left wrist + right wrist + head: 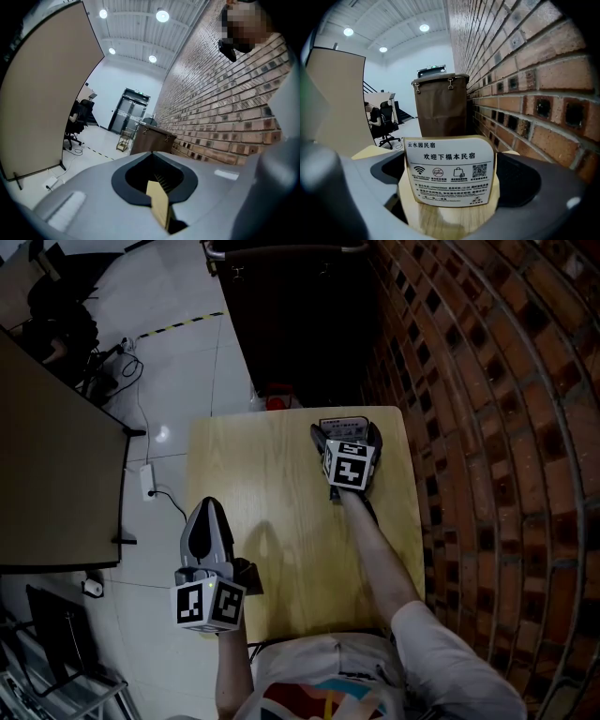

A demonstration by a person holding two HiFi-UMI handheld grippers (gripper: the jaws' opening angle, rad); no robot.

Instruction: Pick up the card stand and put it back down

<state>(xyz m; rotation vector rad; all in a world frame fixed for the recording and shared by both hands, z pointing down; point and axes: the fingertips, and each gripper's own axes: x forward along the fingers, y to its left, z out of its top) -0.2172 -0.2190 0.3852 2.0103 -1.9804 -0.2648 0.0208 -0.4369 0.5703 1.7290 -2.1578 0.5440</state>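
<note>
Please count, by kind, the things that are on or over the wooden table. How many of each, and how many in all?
card stand: 1
grippers: 2, the left gripper and the right gripper
total: 3

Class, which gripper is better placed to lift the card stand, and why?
Right. The card stand sits between the right gripper's jaws, pads at both sides. The left gripper is shut, apart from it at the table's near left edge.
</note>
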